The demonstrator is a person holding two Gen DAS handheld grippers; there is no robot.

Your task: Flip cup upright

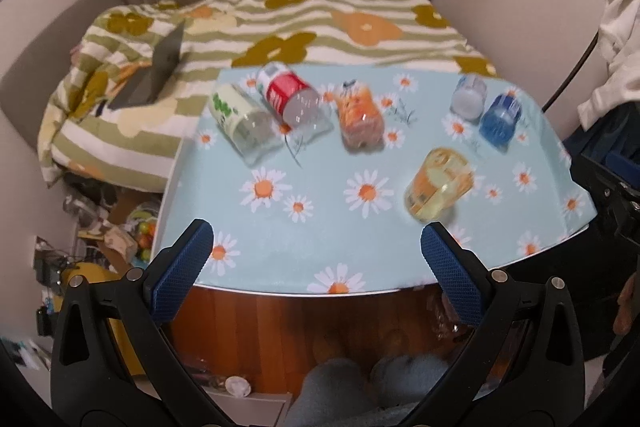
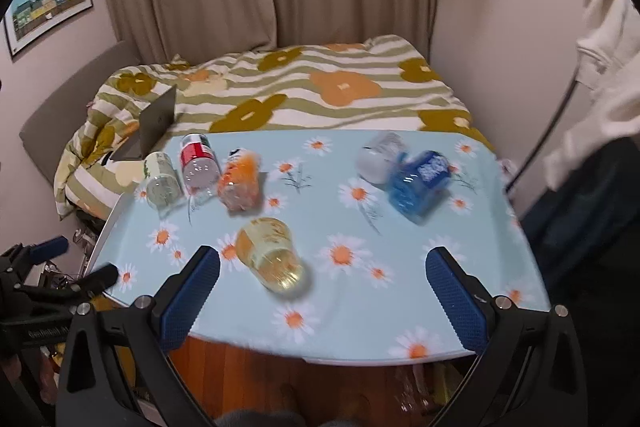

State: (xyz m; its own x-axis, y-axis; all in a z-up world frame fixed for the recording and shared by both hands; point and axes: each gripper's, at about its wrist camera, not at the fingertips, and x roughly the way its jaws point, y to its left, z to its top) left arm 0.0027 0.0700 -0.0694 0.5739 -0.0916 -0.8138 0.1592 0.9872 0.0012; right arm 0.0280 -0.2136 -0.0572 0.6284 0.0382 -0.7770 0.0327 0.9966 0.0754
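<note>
— Where do we find the cup?

— The yellow cup (image 2: 269,254) sits upside down on the daisy-print table (image 2: 400,307), base uppermost. From our right gripper (image 2: 323,281) it lies at about eleven o'clock, just beyond the fingertips; from our left gripper (image 1: 317,242) the same cup (image 1: 439,183) shows at about one o'clock, farther off.

— And the claws?

— We hold both spread wide, blue pads (image 1: 185,269) parted and gripping nothing, at the table's near edge.

— What surrounds the cup?

— At ten to eleven o'clock in the right view we see an orange cup (image 2: 239,183), a red-labelled cup (image 2: 198,163) and a green-printed cup (image 2: 161,179) clustered side by side. At one o'clock stand a blue cup (image 2: 416,182) and, touching it, a pale grey cup (image 2: 378,158). Motion blur softens them all. Beyond the table, at twelve o'clock, lies a flower-striped bed (image 2: 304,95) with a laptop (image 2: 154,131) half open on its left side.
</note>
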